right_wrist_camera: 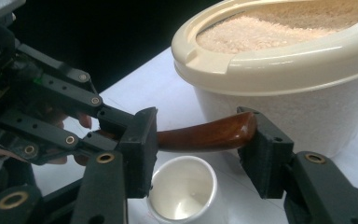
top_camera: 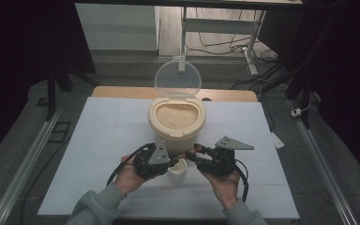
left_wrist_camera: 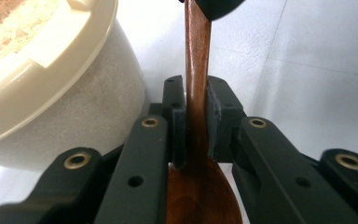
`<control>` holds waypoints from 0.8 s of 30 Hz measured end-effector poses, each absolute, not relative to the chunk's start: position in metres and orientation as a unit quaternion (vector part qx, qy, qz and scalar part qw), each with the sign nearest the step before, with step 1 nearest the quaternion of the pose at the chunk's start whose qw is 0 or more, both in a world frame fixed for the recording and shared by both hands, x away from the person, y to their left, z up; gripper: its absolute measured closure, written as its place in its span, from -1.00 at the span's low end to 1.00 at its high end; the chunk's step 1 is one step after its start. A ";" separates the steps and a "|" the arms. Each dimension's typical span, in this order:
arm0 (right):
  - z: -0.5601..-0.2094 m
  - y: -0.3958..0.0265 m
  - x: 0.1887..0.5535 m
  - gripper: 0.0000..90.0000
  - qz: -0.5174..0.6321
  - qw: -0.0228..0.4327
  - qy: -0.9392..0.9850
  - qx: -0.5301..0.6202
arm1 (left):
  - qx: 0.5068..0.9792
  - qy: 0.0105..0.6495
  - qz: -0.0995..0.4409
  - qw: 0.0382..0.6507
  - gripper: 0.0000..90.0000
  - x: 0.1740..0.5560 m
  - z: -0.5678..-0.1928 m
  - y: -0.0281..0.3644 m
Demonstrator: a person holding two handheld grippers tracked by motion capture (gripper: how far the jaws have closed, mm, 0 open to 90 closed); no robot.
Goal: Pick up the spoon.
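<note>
Nearest, at the table's near edge, two forearms in grey-green sleeves [top_camera: 93,206] coming in from below. Just beyond, left gripper [top_camera: 155,161] clenched tight on a brown wooden spoon [left_wrist_camera: 197,107], pads pinching the neck where handle widens into bowl, handle running away toward the other tool. Right gripper [right_wrist_camera: 200,154] reaching in from the right, jaws partly spread, straddling the far end of the spoon handle; right-hand pad seeming to meet the handle tip, left-hand pad standing off from the wood, so not gripping as far as can be told. Spoon lying roughly level between the two tools, above and just beyond a small white cup [top_camera: 176,170]. Cup standing upright and empty on the white table cover [top_camera: 103,136], between the two hands. Farther on, close behind the cup, a cream tub [top_camera: 176,124] holding pale rice [top_camera: 176,116], standing near the middle of the cover. Clear round lid [top_camera: 177,77] tilting up at the tub's far rim. Beyond that, a strip of bare wooden tabletop [top_camera: 122,92], then grey floor with cables [top_camera: 258,61] and a white desk frame [top_camera: 215,28].
</note>
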State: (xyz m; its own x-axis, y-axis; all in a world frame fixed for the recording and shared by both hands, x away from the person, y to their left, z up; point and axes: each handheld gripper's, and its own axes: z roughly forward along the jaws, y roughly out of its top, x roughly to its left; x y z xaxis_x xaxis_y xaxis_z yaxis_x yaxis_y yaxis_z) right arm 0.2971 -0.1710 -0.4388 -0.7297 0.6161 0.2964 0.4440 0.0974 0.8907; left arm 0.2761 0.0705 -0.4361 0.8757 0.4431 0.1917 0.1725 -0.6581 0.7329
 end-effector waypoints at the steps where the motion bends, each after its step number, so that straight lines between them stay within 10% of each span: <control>1: -0.439 -0.171 0.297 0.16 0.567 0.076 0.737 0.360 | 0.893 0.172 0.179 0.375 0.74 0.276 -0.436 0.070; 24: -0.429 -0.172 0.298 0.83 0.621 0.008 0.723 0.303 | 0.898 0.164 0.186 0.364 0.76 0.275 -0.438 0.070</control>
State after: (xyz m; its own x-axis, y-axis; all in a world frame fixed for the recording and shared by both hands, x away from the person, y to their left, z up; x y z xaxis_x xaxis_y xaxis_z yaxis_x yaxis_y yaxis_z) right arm 0.2985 -0.1718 -0.4294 -0.8162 0.4478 0.3650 0.4283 0.0450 0.9025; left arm 0.2748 0.0699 -0.4383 0.8774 0.4291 0.2146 0.1581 -0.6810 0.7151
